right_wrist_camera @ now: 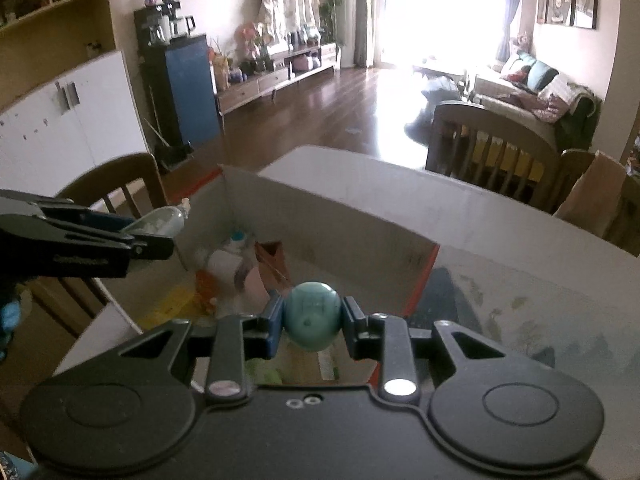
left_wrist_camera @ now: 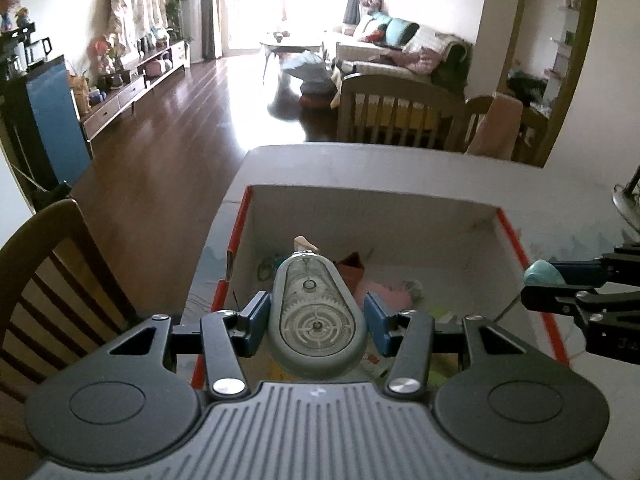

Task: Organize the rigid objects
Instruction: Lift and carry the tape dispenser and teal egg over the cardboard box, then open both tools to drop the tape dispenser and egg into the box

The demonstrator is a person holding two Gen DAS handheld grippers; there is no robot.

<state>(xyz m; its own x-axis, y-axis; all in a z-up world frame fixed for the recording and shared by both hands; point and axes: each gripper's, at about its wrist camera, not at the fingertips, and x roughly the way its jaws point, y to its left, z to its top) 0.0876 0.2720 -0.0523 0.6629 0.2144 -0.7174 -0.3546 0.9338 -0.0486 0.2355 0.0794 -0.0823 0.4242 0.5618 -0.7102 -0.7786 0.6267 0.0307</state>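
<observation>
My left gripper (left_wrist_camera: 316, 316) is shut on a grey oval gadget with clear gears (left_wrist_camera: 316, 316), held above an open cardboard box (left_wrist_camera: 368, 208) with red edges. The box holds several small items, among them a pink one (left_wrist_camera: 388, 294). My right gripper (right_wrist_camera: 313, 316) is shut on a teal egg-shaped object (right_wrist_camera: 313, 316) above the box's near right part. The right gripper also shows in the left wrist view (left_wrist_camera: 556, 280), holding the teal object (left_wrist_camera: 542, 274) over the box's right rim. The left gripper shows in the right wrist view (right_wrist_camera: 160, 228) with the gadget (right_wrist_camera: 160, 220).
The box stands on a pale table (right_wrist_camera: 500, 216). Wooden chairs stand at the table's left (left_wrist_camera: 52, 272) and far side (left_wrist_camera: 392, 108). Beyond lie a dark wood floor (left_wrist_camera: 180, 128), a sofa (left_wrist_camera: 408, 52) and a low TV bench (left_wrist_camera: 132, 88).
</observation>
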